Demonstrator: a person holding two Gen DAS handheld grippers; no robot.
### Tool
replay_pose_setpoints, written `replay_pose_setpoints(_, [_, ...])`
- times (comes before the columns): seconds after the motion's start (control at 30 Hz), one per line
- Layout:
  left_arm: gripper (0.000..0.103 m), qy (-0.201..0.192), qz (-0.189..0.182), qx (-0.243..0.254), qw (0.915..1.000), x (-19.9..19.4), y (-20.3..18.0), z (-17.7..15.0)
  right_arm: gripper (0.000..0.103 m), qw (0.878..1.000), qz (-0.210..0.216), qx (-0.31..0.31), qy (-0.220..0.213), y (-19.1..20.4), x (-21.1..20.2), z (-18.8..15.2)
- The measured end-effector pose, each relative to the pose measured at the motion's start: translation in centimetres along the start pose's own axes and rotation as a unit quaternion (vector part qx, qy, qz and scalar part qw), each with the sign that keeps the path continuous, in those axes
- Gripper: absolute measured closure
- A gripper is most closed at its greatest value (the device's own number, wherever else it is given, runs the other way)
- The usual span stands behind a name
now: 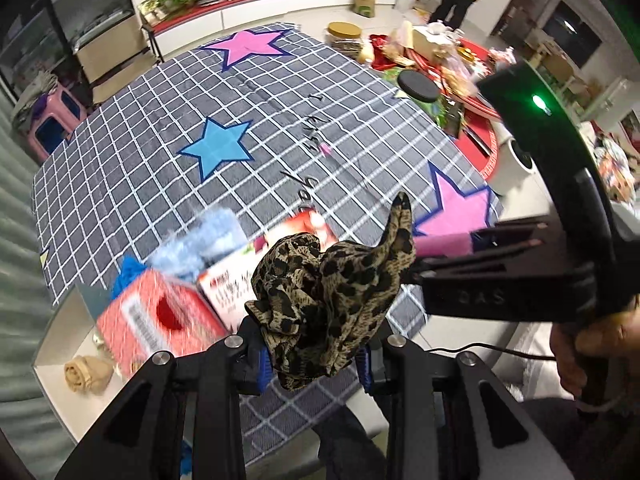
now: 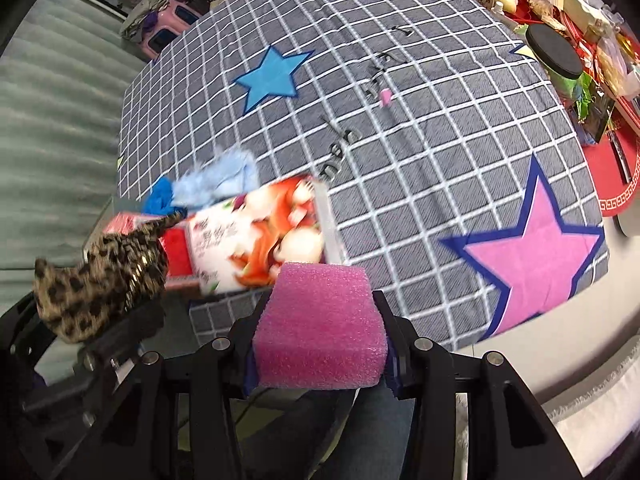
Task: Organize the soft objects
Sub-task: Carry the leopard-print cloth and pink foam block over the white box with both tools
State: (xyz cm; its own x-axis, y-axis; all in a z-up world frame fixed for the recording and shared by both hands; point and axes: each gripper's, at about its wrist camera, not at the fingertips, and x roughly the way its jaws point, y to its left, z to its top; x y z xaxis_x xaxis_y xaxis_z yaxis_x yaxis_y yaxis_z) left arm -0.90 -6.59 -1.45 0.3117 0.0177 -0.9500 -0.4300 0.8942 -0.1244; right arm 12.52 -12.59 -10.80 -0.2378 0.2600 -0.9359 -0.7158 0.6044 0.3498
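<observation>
You are mid-carry with a soft thing in each tool. Your left gripper (image 1: 316, 356) is clenched on a crumpled leopard-print fabric scarf (image 1: 328, 292), which bunches up above the blue pads and hangs clear of the grey checked tablecloth with coloured stars (image 1: 160, 128). Your right gripper (image 2: 320, 360) is clamped on a pink foam block (image 2: 320, 324), squeezed across its width between the two pads; it too is off the cloth, at the near edge of the table.

Just beyond both loads, at the near left of the cloth, lie two printed cardboard cartons: a red one (image 1: 160, 320) and a white one with red fruit pictures (image 2: 272, 240). Touching their far side sits a fluffy pale-blue cloth (image 2: 224, 180) with a bright blue piece (image 2: 160, 196) beside it. Below the table's near-left corner a white open box (image 1: 52, 344) holds a beige rolled fabric rosette (image 1: 88, 372).

I judge that white box to be the likely collecting place, though nothing confirms it. If so, bring the scarf over its opening first, lower until the fabric rests inside, then release; the trailing tail of the scarf could snag on the red carton. Keep the foam gripped and clear of the left tool until that side is free.
</observation>
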Motion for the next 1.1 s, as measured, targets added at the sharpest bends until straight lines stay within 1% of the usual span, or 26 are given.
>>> replay_pose_setpoints(0.07, [0.068, -0.005, 0.003, 0.012, 0.9999, -0.8, -0.3, -1.3, 0.055, 1.0, 0.0, -0.005, -0.001, 1.0, -0.1, -0.8])
replay_pose_setpoints(0.17, [0.068, -0.014, 0.005, 0.014, 0.9998, -1.7, -0.2, -2.6, 0.055, 1.0, -0.005, -0.019, -0.003, 2.5, -0.2, -1.7])
replay_pose_setpoints(0.4, [0.068, -0.043, 0.023, -0.001, 0.9988, -4.0, 1.5, -5.3, 0.055, 0.998, -0.018, -0.066, -0.011, 6.5, -0.7, -3.3])
replay_pose_setpoints(0.53, [0.068, -0.049, 0.028, -0.016, 0.9983, -4.7, 2.3, -6.7, 0.055, 0.996, -0.023, -0.084, -0.012, 7.8, -0.6, -4.0])
replay_pose_setpoints(0.77, [0.068, -0.06, 0.036, -0.032, 0.997, -5.5, 3.2, -8.3, 0.055, 0.994, -0.029, -0.101, -0.013, 9.2, -0.5, -4.8])
replay_pose_setpoints(1.1, [0.068, -0.075, 0.039, -0.05, 0.9952, -6.0, 4.1, -8.6, 0.055, 0.992, -0.039, -0.121, -0.021, 10.6, -0.9, -5.2])
